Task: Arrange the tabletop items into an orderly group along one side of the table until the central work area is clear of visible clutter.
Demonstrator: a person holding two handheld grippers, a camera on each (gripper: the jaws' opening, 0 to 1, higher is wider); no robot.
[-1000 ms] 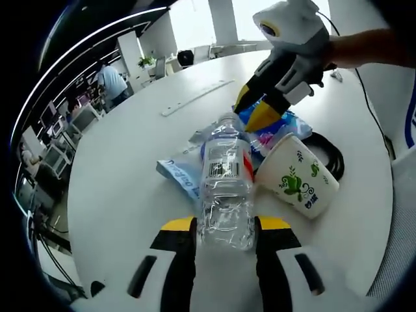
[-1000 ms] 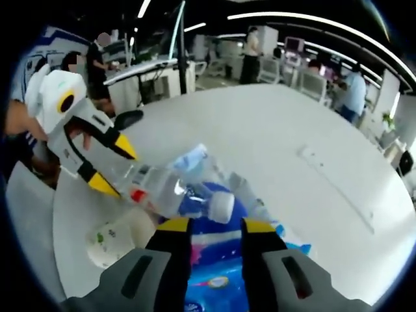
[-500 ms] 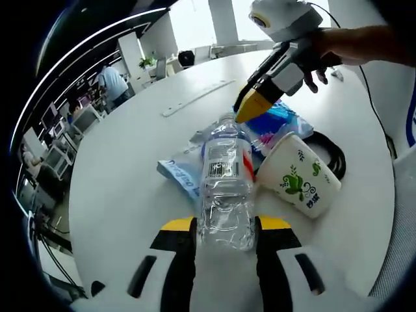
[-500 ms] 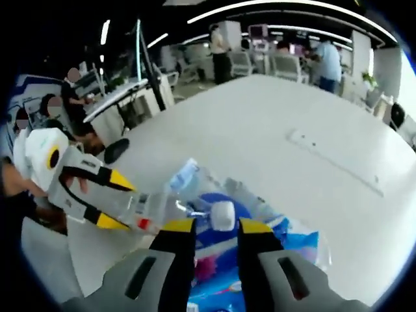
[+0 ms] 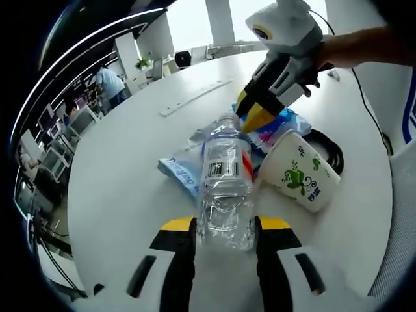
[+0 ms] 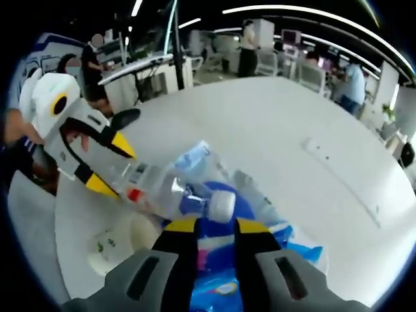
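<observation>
My left gripper point(image 5: 224, 229) holds the clear bottle point(image 5: 225, 189) between its fingers point(image 5: 179, 229). Beside the bottle lies a paper cup point(image 5: 300, 171) on the white tabletop point(image 5: 123, 175). The right gripper point(image 5: 255, 112) hovers over blue packets point(image 5: 276, 128).

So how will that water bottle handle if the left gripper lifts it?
The bottle looks clear and empty, so probably light. Its thin, ribbed wall may buckle between the left gripper jaws. It lies on its side on the table, round-bodied, so it may roll toward the cup if released.
</observation>
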